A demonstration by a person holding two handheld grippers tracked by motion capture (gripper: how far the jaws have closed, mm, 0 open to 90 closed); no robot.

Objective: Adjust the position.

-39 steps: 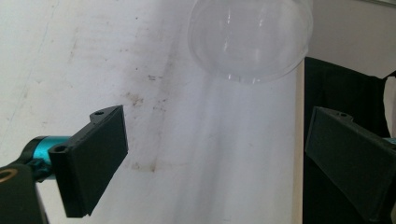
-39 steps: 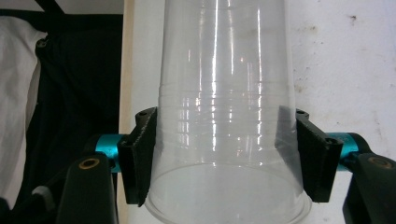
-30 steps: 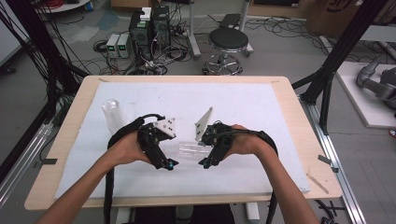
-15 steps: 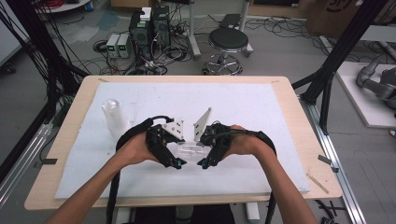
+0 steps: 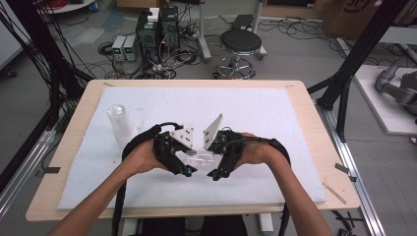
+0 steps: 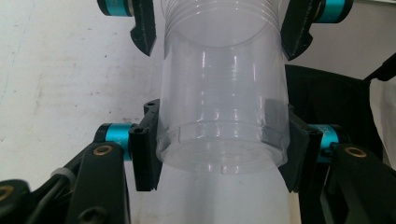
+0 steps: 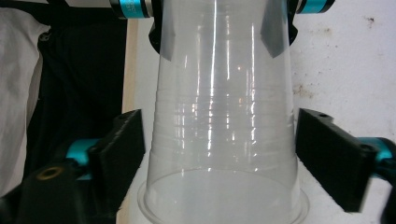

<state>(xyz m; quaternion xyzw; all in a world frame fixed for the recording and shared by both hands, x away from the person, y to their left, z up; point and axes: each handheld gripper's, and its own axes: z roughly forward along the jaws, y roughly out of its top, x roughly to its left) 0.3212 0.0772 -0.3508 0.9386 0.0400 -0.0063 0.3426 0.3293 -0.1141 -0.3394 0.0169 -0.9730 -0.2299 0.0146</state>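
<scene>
One cup stack (image 5: 120, 125) left of cup (image 5: 200, 158)

cup (image 6: 222, 98): clear glossy plastic, ribbed | table (image 5: 314, 118): matt wood rim, rough white mat

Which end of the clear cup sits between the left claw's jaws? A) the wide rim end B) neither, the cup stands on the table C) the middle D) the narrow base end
D: in the left gripper view the left claw has its jaws pressed on the narrow closed base of the clear cup, while the right claw flanks the wide rim end.
</scene>
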